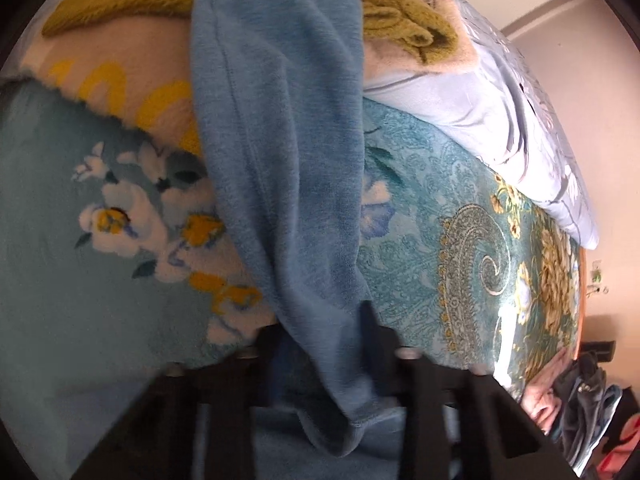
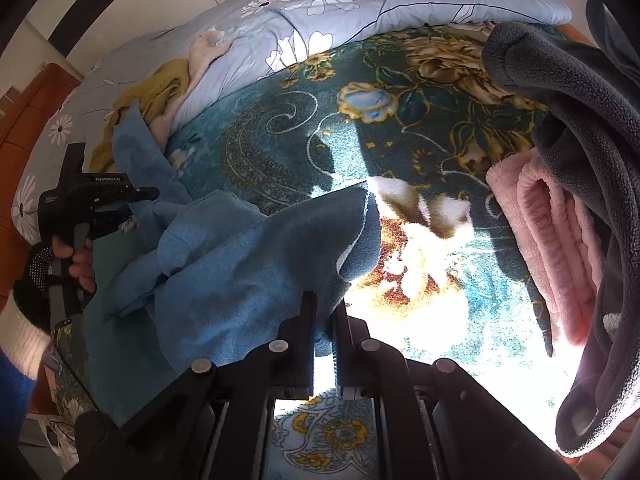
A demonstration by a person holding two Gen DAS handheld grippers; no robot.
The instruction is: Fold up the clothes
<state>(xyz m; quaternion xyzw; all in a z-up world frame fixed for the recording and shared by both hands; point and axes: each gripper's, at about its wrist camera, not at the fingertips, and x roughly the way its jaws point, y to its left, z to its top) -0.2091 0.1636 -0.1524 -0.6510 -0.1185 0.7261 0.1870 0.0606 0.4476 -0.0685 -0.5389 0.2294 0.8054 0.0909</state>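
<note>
Although the bed (image 2: 320, 128), spread with a teal floral blanket, takes up nearly all of both views, the thing that matters is the blue fleece garment (image 2: 224, 264) lying rumpled across it. From the pale daisy-print quilt (image 2: 360, 4) at the far side of the bed, the garment sits toward the near edge, with the mustard-yellow knit (image 2: 160, 84) between the two. A folded pink fleece (image 2: 548, 236) and a dark grey fleece (image 2: 580, 128) lie to the quilt's near right, well apart from the blue garment.

The garment's long axis appears to run between the two claws. The right claw (image 2: 324, 312) is closed on one corner of it, where the cloth turns dark in shadow, the fabric pinched between its fingers. The left claw (image 2: 150, 194) has its tip buried in the opposite bunched end, on the side nearer the yellow knit; in its own view the left claw is clamped on a hanging length of the blue cloth, which trails away from it toward the quilt. The person's gloved hand (image 2: 64, 264) grips that tool's handle.

With both ends held, the coming move likely turns on drawing the cloth taut along that axis; neither hand is nearer, since each already has its end.
</note>
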